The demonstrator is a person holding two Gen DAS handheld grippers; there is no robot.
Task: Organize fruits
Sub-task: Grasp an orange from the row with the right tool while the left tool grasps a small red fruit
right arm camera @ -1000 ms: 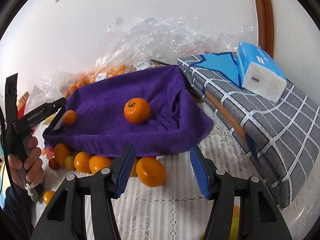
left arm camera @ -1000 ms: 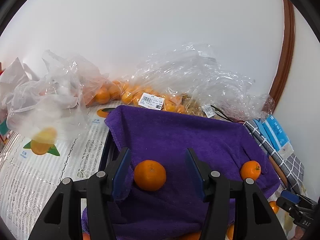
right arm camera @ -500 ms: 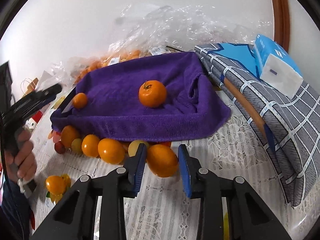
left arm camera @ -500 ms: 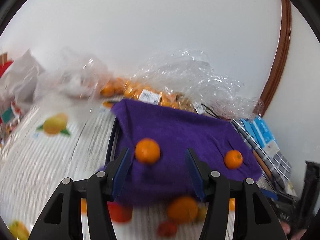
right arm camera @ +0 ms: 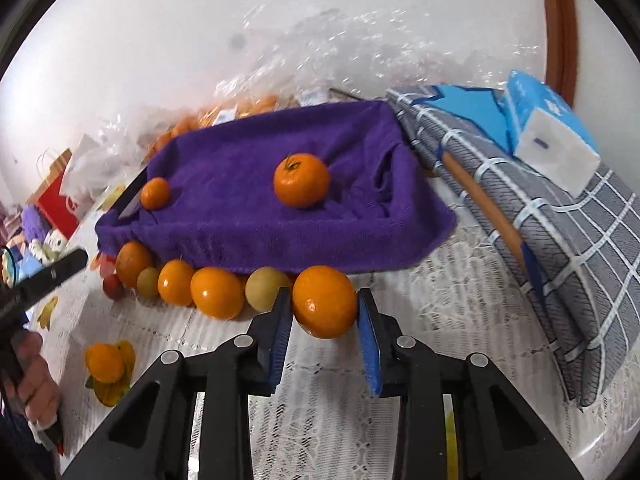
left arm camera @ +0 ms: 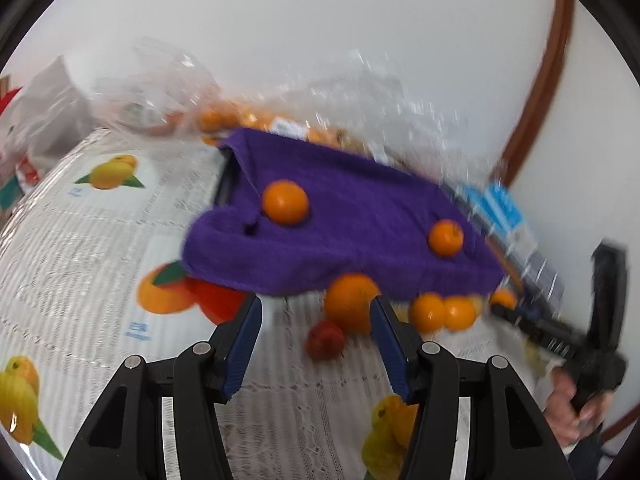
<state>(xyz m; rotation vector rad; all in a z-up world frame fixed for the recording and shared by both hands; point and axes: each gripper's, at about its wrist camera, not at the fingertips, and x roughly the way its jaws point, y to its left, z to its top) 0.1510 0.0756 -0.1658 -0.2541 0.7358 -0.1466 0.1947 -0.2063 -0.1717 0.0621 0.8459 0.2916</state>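
The bench [right arm camera: 460, 288] is lying under a white lace cloth printed with fruit pictures. A purple towel [right arm camera: 256, 200] is draping over a raised box-like shape at the back of it, and two oranges are sitting on top of the towel: a large one [right arm camera: 301, 179] near the middle and a small one [right arm camera: 155, 193] at the towel's left edge in the right wrist view. A grey checked cushion [right arm camera: 560, 248] is lying just beside the towel on the right, carrying a blue and white tissue pack [right arm camera: 548, 128]. Clear plastic bags [right arm camera: 320, 48] holding more oranges are lying behind the towel against the wall.

A row of loose fruit [right arm camera: 192, 284] is lying on the lace cloth along the towel's front edge, some of it touching the hem.

The right hand-held gripper [right arm camera: 325, 316] is clamping an orange [right arm camera: 324, 301] at the right end of that row, both blue pads pressing its sides; whether it is resting on the bench or lifted I cannot tell.

The left hand-held gripper [left arm camera: 316, 332] is standing wide open above the bench, gripping nothing. The left wrist view is blurred; an orange [left arm camera: 351, 302] and what is probably a small red fruit [left arm camera: 326, 339] are lying just ahead between its fingers.
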